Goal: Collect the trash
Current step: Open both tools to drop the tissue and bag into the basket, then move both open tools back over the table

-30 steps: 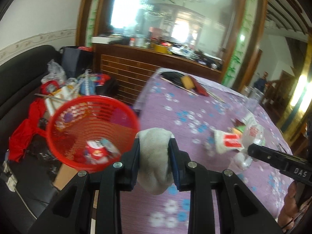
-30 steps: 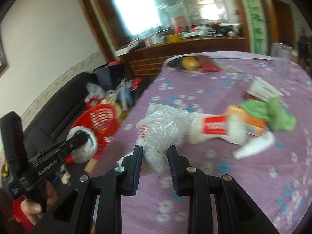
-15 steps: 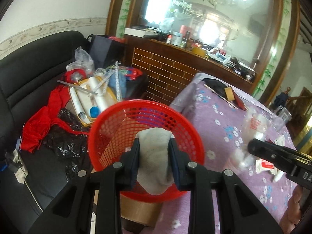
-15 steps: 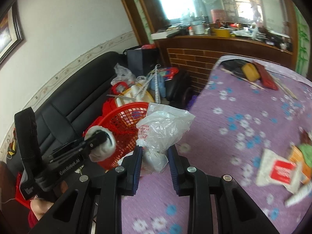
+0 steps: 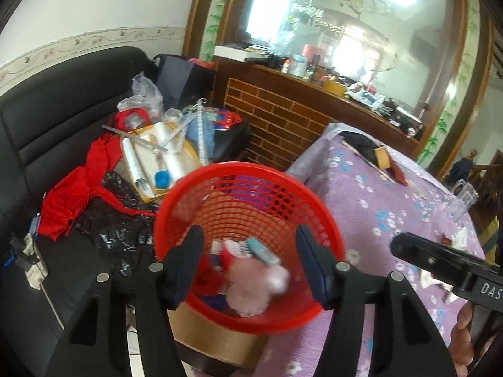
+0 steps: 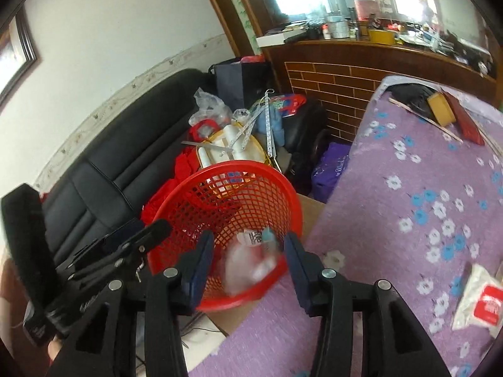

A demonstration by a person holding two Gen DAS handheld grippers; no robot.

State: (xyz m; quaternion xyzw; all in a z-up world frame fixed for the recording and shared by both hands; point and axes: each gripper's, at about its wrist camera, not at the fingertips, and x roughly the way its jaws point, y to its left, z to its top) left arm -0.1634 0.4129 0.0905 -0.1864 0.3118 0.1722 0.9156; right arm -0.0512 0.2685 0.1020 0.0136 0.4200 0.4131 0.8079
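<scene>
Hovering over the red basket (image 5: pixel 248 248), both grippers are standing with jaws spread wide and nothing between them. The left gripper (image 5: pixel 248 259) is looking straight down into the basket, where a blurred pale wad (image 5: pixel 254 286) is lying or falling among wrappers (image 5: pixel 248 248); the blur makes it hard to say whether it is at rest. The right gripper (image 6: pixel 248 259) is sitting just beside it at the basket's near rim, and a blurred clear bag (image 6: pixel 245 267) is showing between its open jaws, inside the basket.

Judging from this, two pieces are going into the basket at this moment, so this round of collecting looks finished. The basket is holding several items already but is far from full.

Work is remaining on the bench (image 6: pixel 408 220): a white packet with a red label (image 6: pixel 478 301) is lying at the right edge of the right view, well apart from the basket, and small scraps (image 5: pixel 452 238) are showing at the far right of the left view, too small to name. The clutter on the sofa (image 5: pixel 63 119) beyond the basket may or may not count as trash.
</scene>
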